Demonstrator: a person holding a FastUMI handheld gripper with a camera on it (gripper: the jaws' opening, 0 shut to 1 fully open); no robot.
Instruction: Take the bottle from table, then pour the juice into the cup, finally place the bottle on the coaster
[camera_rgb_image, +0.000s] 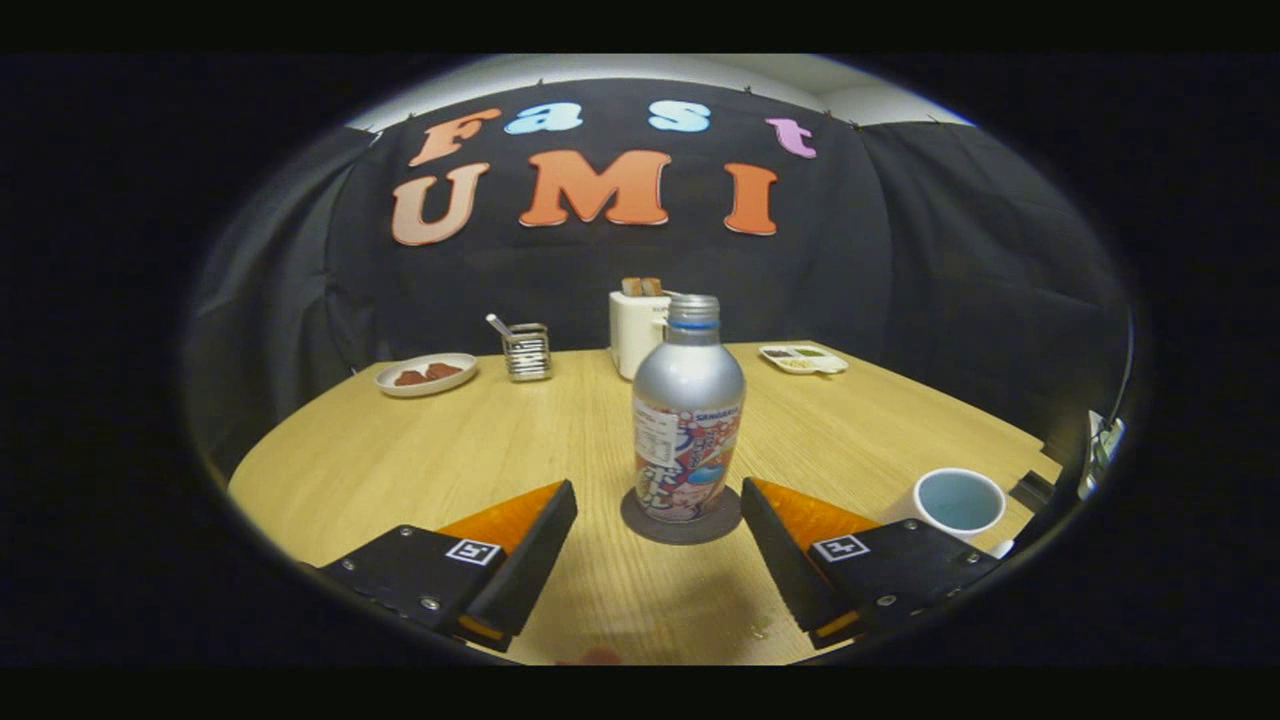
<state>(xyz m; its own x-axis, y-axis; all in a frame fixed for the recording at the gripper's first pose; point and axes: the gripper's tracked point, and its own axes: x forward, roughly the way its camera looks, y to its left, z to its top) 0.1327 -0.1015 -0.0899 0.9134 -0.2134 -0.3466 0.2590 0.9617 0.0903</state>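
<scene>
Nearest the camera, the gripper (658, 520) is holding its two fingers spread wide apart, touching nothing, with bare tabletop showing between them. Beneath everything, the round wooden table (400, 460) is stretching away toward the black cloth wall.

Just ahead of the fingertips, centred on the gap between them, the bottle (688, 410) is standing upright on the coaster (682, 520) — a silver metal body with a capped neck and a busy printed wrap around its lower half. A small brand word is running across the top of that wrap, but it is too small to make out. The dark round coaster is showing as a ring around the bottle's base.

Beside the right finger, just off its outer edge, the cup (956, 502) is sitting with its mouth open upward.

Well beyond the bottle, a white toaster (636, 330) is standing near the wall, a plate (426, 374) of food and a wire holder (526, 352) to its left — and a small tray (802, 358) to its right.
</scene>
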